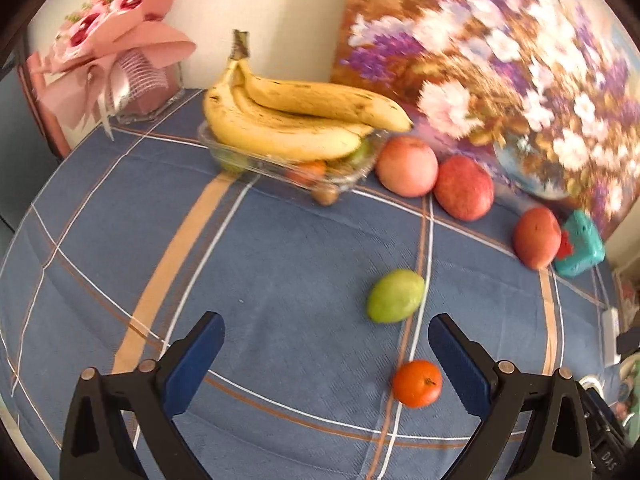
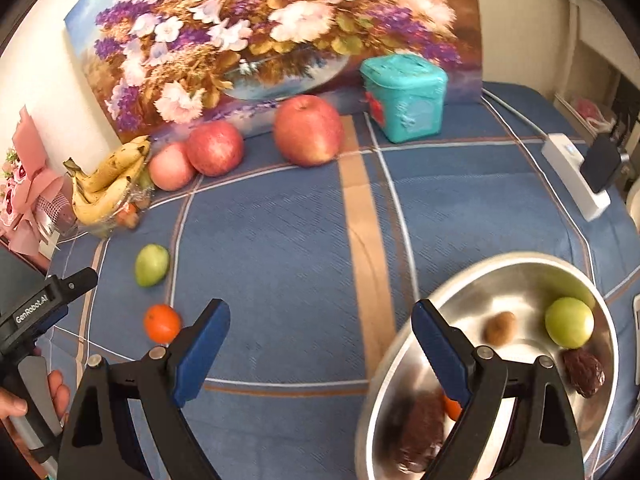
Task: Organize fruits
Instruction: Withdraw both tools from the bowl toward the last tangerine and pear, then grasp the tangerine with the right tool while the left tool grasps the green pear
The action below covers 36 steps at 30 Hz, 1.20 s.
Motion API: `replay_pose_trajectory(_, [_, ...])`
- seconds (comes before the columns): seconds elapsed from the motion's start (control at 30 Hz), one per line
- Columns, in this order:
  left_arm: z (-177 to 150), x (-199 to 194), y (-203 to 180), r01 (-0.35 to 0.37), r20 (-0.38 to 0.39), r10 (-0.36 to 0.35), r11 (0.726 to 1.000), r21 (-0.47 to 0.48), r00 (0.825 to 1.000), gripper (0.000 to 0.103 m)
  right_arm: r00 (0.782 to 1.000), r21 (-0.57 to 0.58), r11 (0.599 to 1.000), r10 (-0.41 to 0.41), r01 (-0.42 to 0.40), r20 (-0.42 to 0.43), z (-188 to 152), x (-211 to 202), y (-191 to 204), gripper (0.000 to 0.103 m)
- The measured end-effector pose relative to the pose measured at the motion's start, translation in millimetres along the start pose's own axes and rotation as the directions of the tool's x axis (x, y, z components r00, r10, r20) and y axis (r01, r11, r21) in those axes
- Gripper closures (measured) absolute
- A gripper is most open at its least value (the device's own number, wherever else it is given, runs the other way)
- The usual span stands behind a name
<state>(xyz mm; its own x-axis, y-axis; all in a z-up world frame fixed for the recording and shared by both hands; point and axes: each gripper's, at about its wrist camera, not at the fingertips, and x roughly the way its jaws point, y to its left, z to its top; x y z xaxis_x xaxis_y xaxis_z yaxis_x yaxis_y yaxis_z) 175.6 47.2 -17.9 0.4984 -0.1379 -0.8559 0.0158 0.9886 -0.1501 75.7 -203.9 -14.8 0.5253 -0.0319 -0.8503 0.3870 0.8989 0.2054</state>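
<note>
My left gripper (image 1: 326,340) is open and empty above the blue plaid cloth. A small orange (image 1: 417,383) lies just inside its right finger, and a green fruit (image 1: 395,296) lies a little farther ahead. Both also show in the right wrist view, the orange (image 2: 162,323) and the green fruit (image 2: 151,265). My right gripper (image 2: 320,324) is open and empty, its right finger over the rim of a steel bowl (image 2: 404,344). The bowl holds a green fruit (image 2: 569,322), a kiwi (image 2: 500,328) and dark dried fruits (image 2: 583,372).
A clear tray (image 1: 256,160) with bananas (image 1: 292,120) stands at the back. Three red apples (image 1: 407,166) lie along a flower painting (image 1: 500,60). A teal box (image 2: 404,96), a pink bouquet (image 1: 108,40) and a white power strip (image 2: 576,176) stand around the edges.
</note>
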Motion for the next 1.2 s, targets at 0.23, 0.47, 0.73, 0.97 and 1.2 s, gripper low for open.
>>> replay_pose_trajectory(0.23, [9,-3,25,0.04,-0.006,-0.041,0.998,-0.045,0.999,0.0,0.997,-0.075,0.995,0.066,-0.068,-0.029,6,12,49,0.011])
replay_pose_trajectory(0.47, [-2,29,35,-0.007,-0.131,0.0,0.998,-0.055,0.991,0.0,0.989,-0.197,0.974,0.088,-0.111,-0.118,-5,44,110,0.011])
replay_pose_trajectory(0.73, [-15,51,45,-0.057,-0.205,0.038,0.994,-0.088,0.978,0.0,0.98,-0.31,0.943,0.065,-0.122,-0.189,-30,79,145,0.015])
replay_pose_trajectory(0.97, [-15,48,52,-0.032,-0.193,0.004,0.989,-0.144,0.981,0.001,0.979,-0.309,0.942,0.068,-0.127,-0.194,-36,88,148,0.045])
replay_pose_trajectory(1.2, [-7,44,41,-0.001,-0.169,-0.02,0.992,-0.123,0.985,0.002,0.977,-0.303,0.942,0.088,-0.144,-0.193,-34,85,148,0.061])
